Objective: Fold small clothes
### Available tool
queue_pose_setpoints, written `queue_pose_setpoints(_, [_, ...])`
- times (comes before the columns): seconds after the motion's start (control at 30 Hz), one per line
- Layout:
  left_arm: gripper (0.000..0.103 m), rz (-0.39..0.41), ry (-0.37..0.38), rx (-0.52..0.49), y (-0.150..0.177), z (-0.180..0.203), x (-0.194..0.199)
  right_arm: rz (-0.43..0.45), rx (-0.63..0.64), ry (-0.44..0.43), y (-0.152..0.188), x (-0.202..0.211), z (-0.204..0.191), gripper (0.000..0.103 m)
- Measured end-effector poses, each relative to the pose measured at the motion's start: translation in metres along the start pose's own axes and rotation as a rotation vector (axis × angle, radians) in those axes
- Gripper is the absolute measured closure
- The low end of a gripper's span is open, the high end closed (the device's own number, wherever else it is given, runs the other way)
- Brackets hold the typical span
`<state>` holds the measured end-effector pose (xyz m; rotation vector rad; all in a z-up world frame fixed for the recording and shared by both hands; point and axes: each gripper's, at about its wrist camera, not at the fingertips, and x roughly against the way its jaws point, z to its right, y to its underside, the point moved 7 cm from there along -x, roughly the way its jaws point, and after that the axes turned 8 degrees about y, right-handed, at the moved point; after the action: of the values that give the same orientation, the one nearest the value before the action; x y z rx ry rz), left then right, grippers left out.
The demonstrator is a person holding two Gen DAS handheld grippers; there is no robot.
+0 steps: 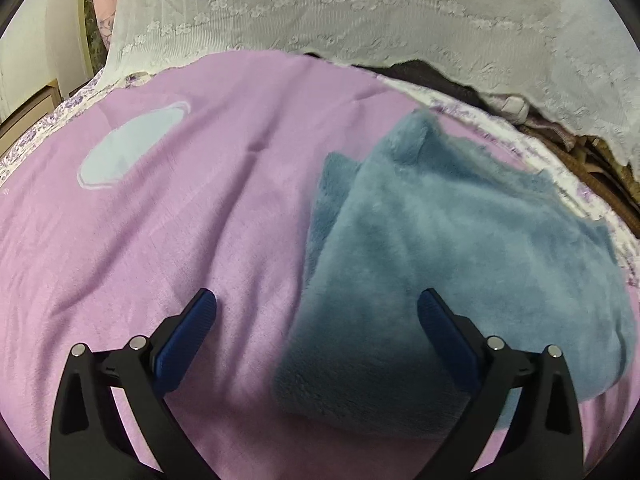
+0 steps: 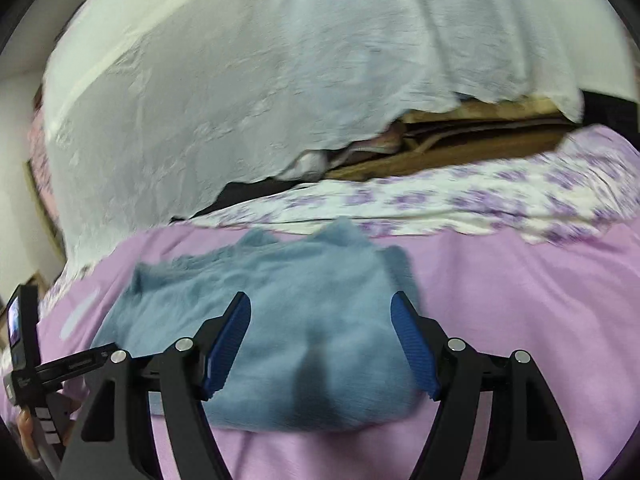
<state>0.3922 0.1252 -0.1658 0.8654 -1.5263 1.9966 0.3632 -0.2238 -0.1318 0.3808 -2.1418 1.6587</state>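
Blue fleece garment (image 1: 460, 264) lies folded in a compact stack on the pink blanket (image 1: 200, 216); left gripper (image 1: 316, 312) wide open, empty; right gripper (image 2: 320, 320) likewise apart, holding nothing; folding appears largely complete.

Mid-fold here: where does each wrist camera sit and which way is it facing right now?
Left wrist: on the left gripper, angled down at the pink blanket, jaws open, folded blue garment to its right.
Right wrist: on the right gripper, low, facing the garment; jaws open; person's hand at lower left.
Shared: garment, blanket, white lace cloth.
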Motion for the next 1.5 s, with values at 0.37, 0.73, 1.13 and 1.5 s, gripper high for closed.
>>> queue_pose_setpoints(0.37, [0.004,0.025,0.109,-0.099,0.011,0.061,0.030,-0.176,-0.295,-0.014,0.023,-0.008,0.072,0.030])
queue_pose_setpoints(0.73, [0.004,-0.025,0.033,-0.217,0.034,0.080,0.005,-0.210,-0.250,-0.038,0.030,-0.014,0.058,0.030])
queue_pose_setpoints(1.13, [0.005,0.030,0.107,-0.174,0.020,0.098,0.028,-0.277,-0.305,-0.098,0.035,-0.027,0.053,0.030])
queue_pose_setpoints(1.5, [0.004,-0.015,0.030,-0.276,0.039,0.124,-0.003,-0.322,-0.389,-0.116,0.035,-0.044,0.057,0.030])
